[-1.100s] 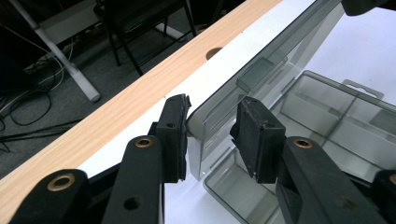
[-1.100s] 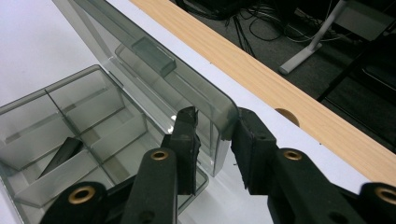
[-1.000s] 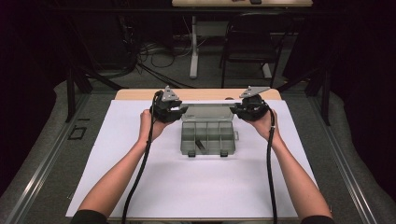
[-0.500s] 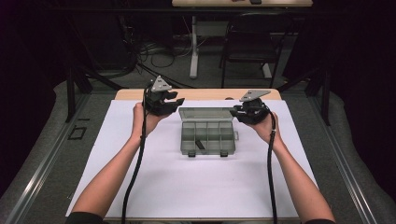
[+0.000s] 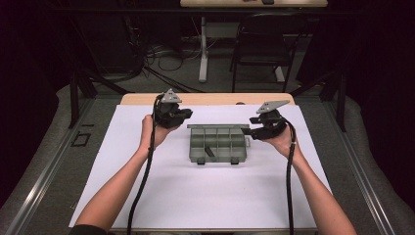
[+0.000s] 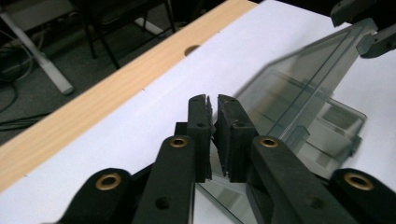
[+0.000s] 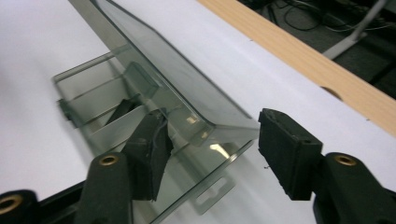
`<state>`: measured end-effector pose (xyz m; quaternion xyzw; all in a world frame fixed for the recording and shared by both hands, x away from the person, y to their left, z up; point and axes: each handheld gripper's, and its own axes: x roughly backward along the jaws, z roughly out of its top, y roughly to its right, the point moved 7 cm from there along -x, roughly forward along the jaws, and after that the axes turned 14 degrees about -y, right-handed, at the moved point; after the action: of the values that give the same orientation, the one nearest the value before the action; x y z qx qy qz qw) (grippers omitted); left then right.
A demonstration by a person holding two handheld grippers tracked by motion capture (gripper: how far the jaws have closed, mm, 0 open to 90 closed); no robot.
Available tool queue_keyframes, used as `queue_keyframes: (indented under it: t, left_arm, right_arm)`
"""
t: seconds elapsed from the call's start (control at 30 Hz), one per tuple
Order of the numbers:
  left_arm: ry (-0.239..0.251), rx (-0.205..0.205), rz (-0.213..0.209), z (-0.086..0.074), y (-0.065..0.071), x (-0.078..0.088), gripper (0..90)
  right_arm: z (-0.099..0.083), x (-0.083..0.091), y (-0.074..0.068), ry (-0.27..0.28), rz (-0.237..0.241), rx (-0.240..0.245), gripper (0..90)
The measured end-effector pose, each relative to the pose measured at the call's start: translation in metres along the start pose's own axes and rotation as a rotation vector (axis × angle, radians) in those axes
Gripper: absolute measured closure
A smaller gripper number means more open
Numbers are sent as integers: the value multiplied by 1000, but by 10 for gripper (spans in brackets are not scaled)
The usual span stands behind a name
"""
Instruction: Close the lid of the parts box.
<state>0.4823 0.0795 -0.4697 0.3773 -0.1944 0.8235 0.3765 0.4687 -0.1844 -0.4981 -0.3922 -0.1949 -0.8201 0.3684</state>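
Both grippers changed: left fingers (image 6: 212, 140) closed together (empty), right fingers (image 7: 285, 154) opened off the box lid (image 7: 187, 93).

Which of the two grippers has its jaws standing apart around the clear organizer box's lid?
The right gripper: its jaws, just opened, straddle the lid. The left gripper is shut.

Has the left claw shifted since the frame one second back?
Yes. The left claw now sits left of the compartment box, off its back-left corner and raised, nearer the wooden table edge; earlier it was against the box.
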Motion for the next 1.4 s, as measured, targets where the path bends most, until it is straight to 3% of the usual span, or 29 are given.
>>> queue_keyframes:
  t: [0.07, 0.17, 0.27, 0.37, 0.4, 0.43, 0.5, 0.67, 1.07, 1.2, 1.4]
  left_arm:
    - [-10, -11, -8, -6, 4, -3, 878]
    - [-10, -11, -17, -12, 8, -7, 895]
    - [-19, -20, -29, -19, 14, -12, 897]
    - [-27, -26, -42, -24, 21, -19, 896]
    - [-27, -26, -42, -24, 21, -19, 897]
    - [-40, -36, -50, -28, 25, -24, 897]
    - [-57, -47, -53, -33, 29, -29, 897]
    - [-87, -60, -58, -44, 35, -43, 898]
    - [-137, -70, -62, -62, 43, -61, 899]
    - [-165, -82, -62, -68, 44, -65, 899]
    - [-155, -73, -66, -70, 43, -66, 900]
  right_arm:
    - [-6, 6, -6, 1, 49, 3, 421]
    - [-8, 9, -10, 8, 61, 13, 459]
    - [-10, 11, -16, 22, 90, 20, 596]
    - [-12, 8, -18, 33, 81, 24, 748]
    - [-12, 8, -18, 33, 81, 24, 748]
    - [-16, 2, -21, 29, 54, 26, 835]
    - [-21, -6, -22, 14, 33, 23, 895]
    - [-32, -21, -27, -30, 10, 15, 900]
    - [-43, -38, -34, -120, -20, 23, 900]
    - [-44, -41, -35, -132, -26, 19, 900]
    - [-45, -43, -34, -140, -14, 4, 900]
